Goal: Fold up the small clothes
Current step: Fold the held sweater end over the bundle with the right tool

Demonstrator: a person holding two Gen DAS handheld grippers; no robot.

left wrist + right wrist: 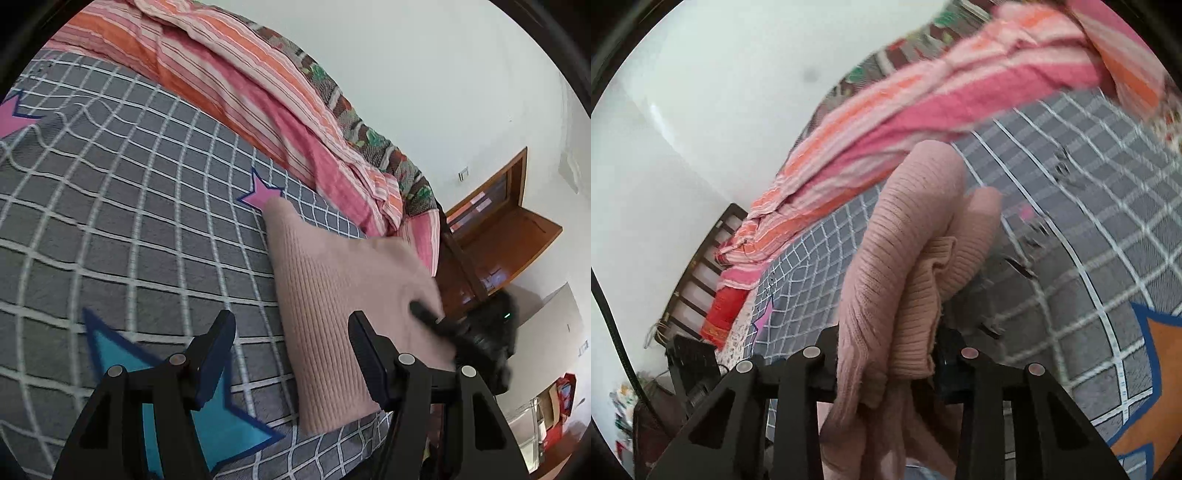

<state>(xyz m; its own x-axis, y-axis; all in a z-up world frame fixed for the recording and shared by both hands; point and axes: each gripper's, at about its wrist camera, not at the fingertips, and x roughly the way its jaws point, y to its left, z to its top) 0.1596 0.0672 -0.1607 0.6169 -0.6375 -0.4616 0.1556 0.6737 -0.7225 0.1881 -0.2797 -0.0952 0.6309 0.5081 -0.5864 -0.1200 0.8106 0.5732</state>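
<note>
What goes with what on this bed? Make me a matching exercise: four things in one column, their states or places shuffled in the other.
Things:
1. left tongs
2. right tongs
3. striped blanket
4. blue star

States or places:
A. bunched along the bed's far edge
B. open, gripping nothing
C. printed on the grey checked bedspread
D. shut on the pink knit garment

Pairs: 1-B, 2-D, 3-A, 4-C
</note>
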